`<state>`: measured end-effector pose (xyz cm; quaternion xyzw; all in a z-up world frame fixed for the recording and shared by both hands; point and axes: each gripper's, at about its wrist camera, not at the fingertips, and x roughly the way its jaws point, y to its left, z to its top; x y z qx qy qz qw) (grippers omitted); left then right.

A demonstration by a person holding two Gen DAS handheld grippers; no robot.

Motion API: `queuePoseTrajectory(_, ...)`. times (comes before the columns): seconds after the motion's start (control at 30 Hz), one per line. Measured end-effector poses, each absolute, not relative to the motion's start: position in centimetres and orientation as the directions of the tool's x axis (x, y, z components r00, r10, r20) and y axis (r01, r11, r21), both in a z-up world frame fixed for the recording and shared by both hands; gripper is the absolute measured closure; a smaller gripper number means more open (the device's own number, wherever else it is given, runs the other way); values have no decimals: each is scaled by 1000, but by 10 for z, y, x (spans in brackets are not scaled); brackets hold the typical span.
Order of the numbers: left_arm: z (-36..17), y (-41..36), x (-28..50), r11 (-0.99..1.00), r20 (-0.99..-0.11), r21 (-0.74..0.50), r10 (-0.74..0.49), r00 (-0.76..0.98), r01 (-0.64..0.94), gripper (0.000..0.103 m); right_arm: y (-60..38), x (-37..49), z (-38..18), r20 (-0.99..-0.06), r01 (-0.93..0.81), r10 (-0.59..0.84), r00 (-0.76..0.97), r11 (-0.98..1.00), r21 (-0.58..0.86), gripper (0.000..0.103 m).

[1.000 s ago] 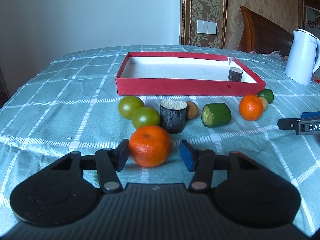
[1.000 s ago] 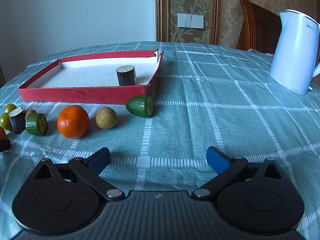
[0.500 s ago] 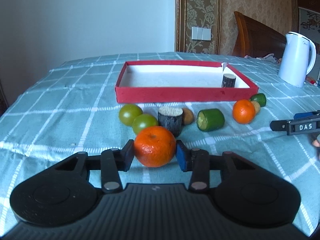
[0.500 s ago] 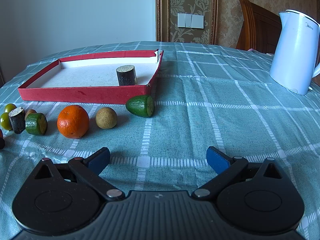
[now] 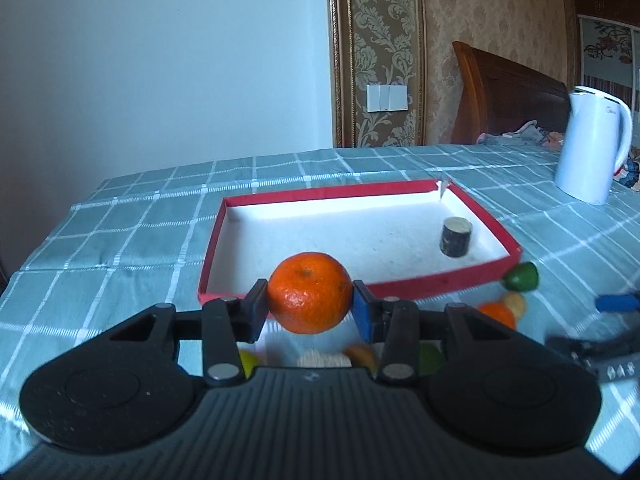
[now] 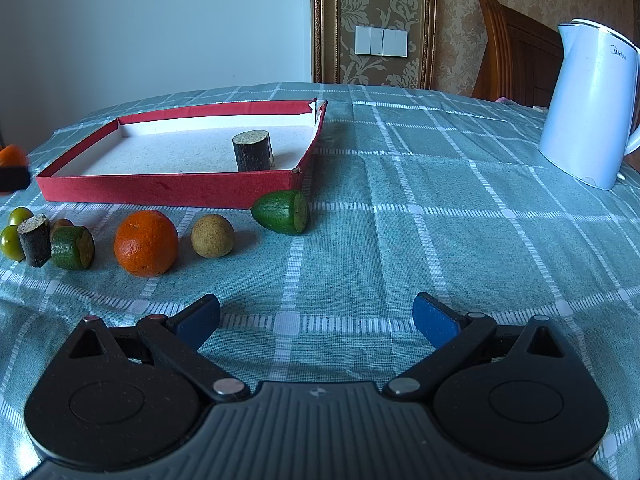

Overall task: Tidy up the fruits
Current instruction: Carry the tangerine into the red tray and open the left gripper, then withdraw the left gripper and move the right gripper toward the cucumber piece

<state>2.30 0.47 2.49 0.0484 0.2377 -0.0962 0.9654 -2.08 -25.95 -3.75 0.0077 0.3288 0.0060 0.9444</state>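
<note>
My left gripper (image 5: 310, 308) is shut on an orange tangerine (image 5: 310, 298), held in the air just before the near wall of the red tray (image 5: 440, 282). A dark cylinder piece (image 5: 455, 237) stands inside the tray at the right. My right gripper (image 6: 316, 320) stands open above the tablecloth with nothing between its fingers. Ahead of it, in a row before the tray (image 6: 168, 190), lie a second orange (image 6: 146, 243), a brown round fruit (image 6: 212, 236), a green cut piece (image 6: 282, 212), another green piece (image 6: 73, 248), a dark cylinder (image 6: 35, 240) and green round fruits (image 6: 11, 242).
A white electric kettle (image 6: 588, 104) stands at the back right on the green checked tablecloth (image 6: 440, 240). A wooden headboard (image 6: 516, 52) and wall switches (image 6: 381, 41) are behind the table. The left gripper with its tangerine shows at the left edge of the right wrist view.
The left gripper closed on the tangerine and lifted it off the cloth toward the tray; the other fruits now sit below and behind its fingers. The right gripper stayed still.
</note>
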Motion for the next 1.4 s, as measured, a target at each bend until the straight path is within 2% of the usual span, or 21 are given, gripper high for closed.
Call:
queuePoseTrajectory(0.37, 13, -13, 129, 984, -546, 76, -96, 832, 164, 63, -259, -20, -37, -621, -6, 16, 784, 1000, 18, 0)
queuePoseTrajectory(0.53, -2, -12, 167, 989, -605, 50, -83, 792, 142, 63, -259, -20, -37, -621, -6, 16, 784, 1000, 18, 0)
queuePoseTrajectory(0.83, -11, -11, 180, 987, -654, 40, -91, 751, 154, 63, -259, -20, -37, -621, -6, 16, 784, 1000, 18, 0)
queuePoseTrajectory(1.2, -10, -14, 178, 982, -659, 74, -84, 747, 175, 62, -259, -20, -37, -621, -6, 16, 784, 1000, 18, 0)
queuePoseTrajectory(1.23, -10, -15, 177, 981, -658, 86, -76, 749, 175, 59, -259, -20, -37, -621, -6, 16, 784, 1000, 18, 0)
queuePoseTrajectory(1.3, -8, -17, 173, 978, -643, 115, -62, 763, 176, 38, -259, -20, -37, -621, -6, 16, 784, 1000, 18, 0)
queuePoseTrajectory(1.4, -1, -19, 160, 975, -601, 149, -45, 798, 167, 34, -259, -20, -37, -621, -6, 16, 784, 1000, 18, 0)
